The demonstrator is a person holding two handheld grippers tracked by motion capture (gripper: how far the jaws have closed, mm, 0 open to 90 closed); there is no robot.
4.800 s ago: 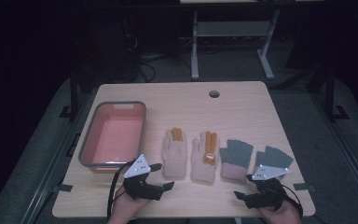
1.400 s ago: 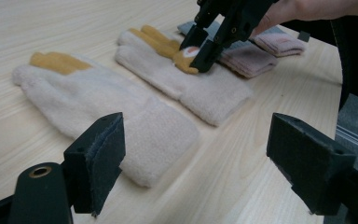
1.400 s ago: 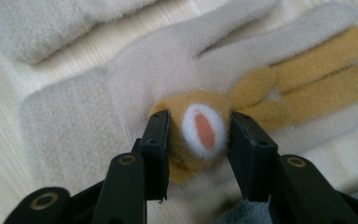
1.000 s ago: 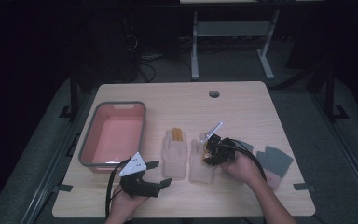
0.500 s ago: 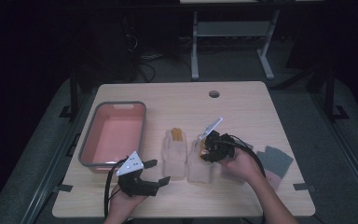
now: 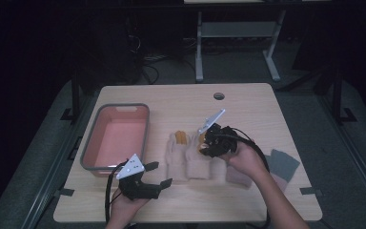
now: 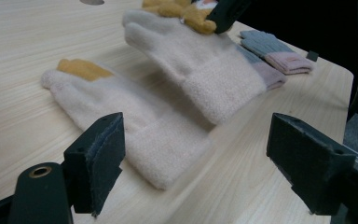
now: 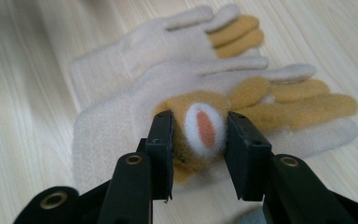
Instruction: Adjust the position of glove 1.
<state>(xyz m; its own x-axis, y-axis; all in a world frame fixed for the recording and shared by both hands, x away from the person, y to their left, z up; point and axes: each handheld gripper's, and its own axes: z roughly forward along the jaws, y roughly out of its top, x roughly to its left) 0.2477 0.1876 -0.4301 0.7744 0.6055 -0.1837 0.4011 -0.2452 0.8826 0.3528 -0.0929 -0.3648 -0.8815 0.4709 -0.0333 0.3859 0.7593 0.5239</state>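
A: Change from one second ago?

B: The right gripper (image 8: 199, 154) is higher. Clamped on the fleecy right glove (image 8: 121, 126), it lifts the fingertip end off the table (image 6: 248, 102).

A: Left gripper (image 6: 159, 174)?

B: Unmoved, jaws apart, empty, near the flat left glove (image 7: 135, 121) with mustard fingertips.

The right gripper (image 8: 199, 154) pinches a cream glove's (image 8: 121, 121) orange padded patch; a second glove (image 8: 168, 39) lies beyond it.

The wooden table (image 6: 248, 102) bears a pink bin (image 6: 116, 137), beige gloves (image 6: 177, 157) and grey gloves (image 6: 282, 164).
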